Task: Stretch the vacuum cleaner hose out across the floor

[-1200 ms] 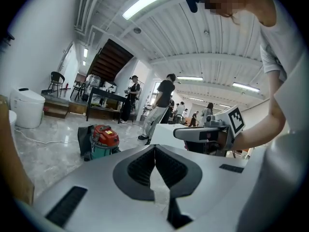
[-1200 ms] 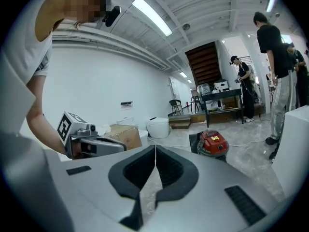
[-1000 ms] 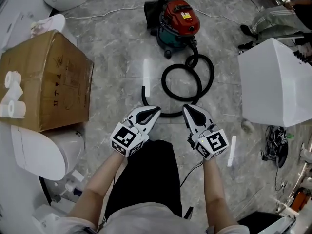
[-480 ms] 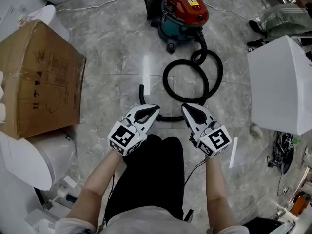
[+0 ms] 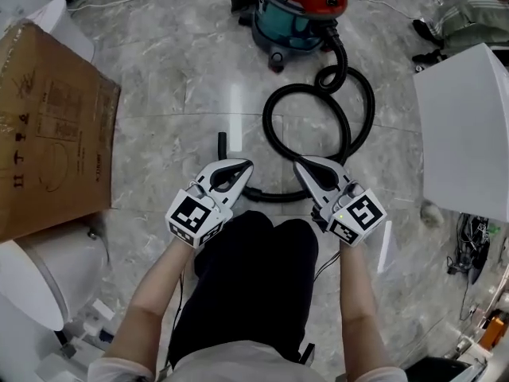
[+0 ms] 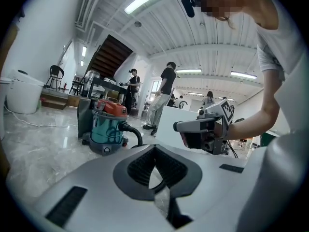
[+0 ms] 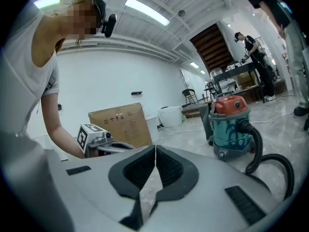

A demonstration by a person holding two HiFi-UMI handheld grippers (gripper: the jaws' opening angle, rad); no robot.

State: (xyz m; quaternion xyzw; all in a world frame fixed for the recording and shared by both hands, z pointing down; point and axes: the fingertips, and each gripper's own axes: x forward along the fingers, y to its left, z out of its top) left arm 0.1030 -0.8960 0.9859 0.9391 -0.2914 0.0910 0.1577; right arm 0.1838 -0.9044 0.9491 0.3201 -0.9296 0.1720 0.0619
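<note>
Marble floor (image 5: 175, 94); hose (image 5: 267, 126) coiled, ungrasped. Left gripper (image 5: 241, 168) and right gripper (image 5: 305, 168) closed, empty. Next: open, grab its apparent free end.

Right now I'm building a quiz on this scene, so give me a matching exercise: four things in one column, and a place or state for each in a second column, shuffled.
Things
1. vacuum cleaner
2. hose
3. cardboard box
4. left claw

Places or states
A. shut, holding nothing
B. at the left edge of the head view
C. coiled in a loop
D. at the top of the head view, red lid

Pairs: 1-D, 2-C, 3-B, 4-A
</note>
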